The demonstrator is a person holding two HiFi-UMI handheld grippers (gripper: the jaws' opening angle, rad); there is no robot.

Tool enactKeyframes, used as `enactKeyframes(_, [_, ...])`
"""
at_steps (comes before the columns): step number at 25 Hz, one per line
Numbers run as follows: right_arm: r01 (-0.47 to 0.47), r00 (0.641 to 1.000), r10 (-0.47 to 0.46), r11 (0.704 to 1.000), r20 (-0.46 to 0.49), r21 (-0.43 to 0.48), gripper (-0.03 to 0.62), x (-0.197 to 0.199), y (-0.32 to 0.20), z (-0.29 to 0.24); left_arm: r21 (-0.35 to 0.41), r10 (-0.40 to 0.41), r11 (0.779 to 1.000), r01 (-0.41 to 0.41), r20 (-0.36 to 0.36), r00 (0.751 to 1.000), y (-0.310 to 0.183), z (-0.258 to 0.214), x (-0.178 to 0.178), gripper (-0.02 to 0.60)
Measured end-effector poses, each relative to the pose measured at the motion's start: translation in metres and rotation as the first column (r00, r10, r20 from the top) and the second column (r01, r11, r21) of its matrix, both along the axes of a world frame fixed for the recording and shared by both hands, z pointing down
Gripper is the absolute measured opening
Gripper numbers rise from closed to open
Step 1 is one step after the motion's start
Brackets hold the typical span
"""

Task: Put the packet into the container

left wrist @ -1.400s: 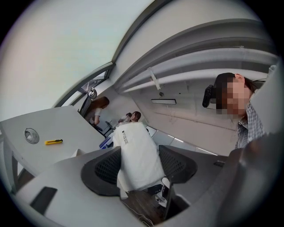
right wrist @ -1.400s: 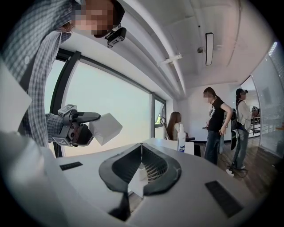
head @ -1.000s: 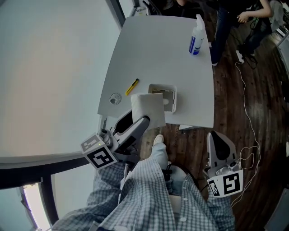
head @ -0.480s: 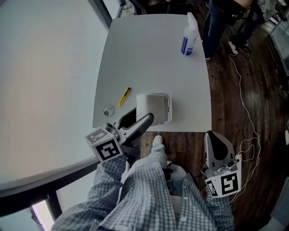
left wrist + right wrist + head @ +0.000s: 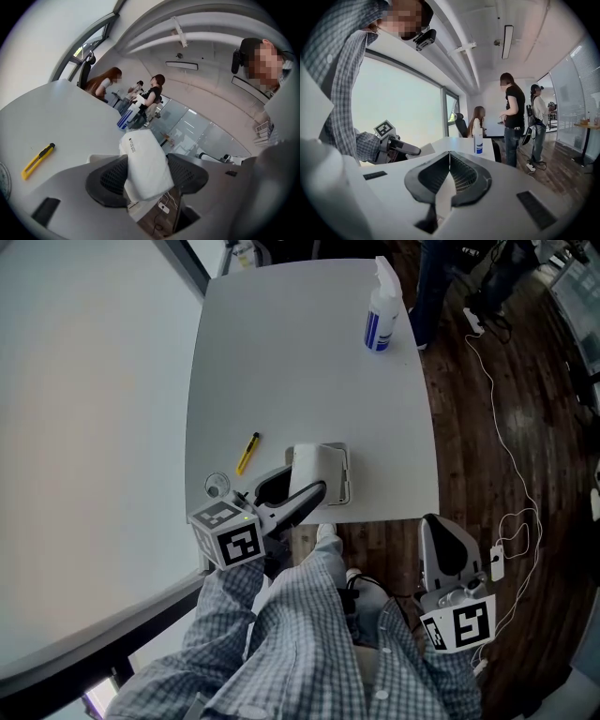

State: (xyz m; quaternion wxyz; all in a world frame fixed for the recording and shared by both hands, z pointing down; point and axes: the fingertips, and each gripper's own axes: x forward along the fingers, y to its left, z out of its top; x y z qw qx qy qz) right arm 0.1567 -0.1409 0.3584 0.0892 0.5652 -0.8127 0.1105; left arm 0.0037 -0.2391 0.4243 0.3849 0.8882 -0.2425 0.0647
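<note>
Head view | left tool (image 5: 298, 487) | packet (image 5: 307, 465) now lower, over container (image 5: 341, 474)

Plump white packet (image 5: 307, 468) hangs above the open white rectangular container (image 5: 342, 474).

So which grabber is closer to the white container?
Left. The left gripper holds the packet right over the container; the right gripper hangs off the table's near edge, well away.

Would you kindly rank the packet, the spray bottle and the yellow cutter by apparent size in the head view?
Largest: spray bottle and packet, about alike; the bottle stands farther away, so unranked.
Smallest: yellow cutter.
</note>
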Motion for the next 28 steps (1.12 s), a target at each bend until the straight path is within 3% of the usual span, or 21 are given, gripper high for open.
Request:
enactKeyframes(14, [-0.033,0.999,0.033,0.999,0.017,-0.023,0.014,-0.001,-0.006,0.007,-0.112,0.074,0.992,-0.059,0.142,0.987,-0.004,0.039,0.009,0.275])
enactKeyframes(21, [-0.020,0.999,0.021,1.000,0.028,-0.024,0.014,-0.006,-0.007,0.006,-0.173,0.129,0.981,-0.088,0.246,0.961,-0.002,0.049,0.015,0.275])
enactKeyframes(28, [-0.027,0.999,0.028,0.999,0.028,-0.025,0.014,-0.004,-0.007,0.006,-0.210,0.140,0.974,-0.082,0.281,0.949,-0.003,0.054,0.018,0.276])
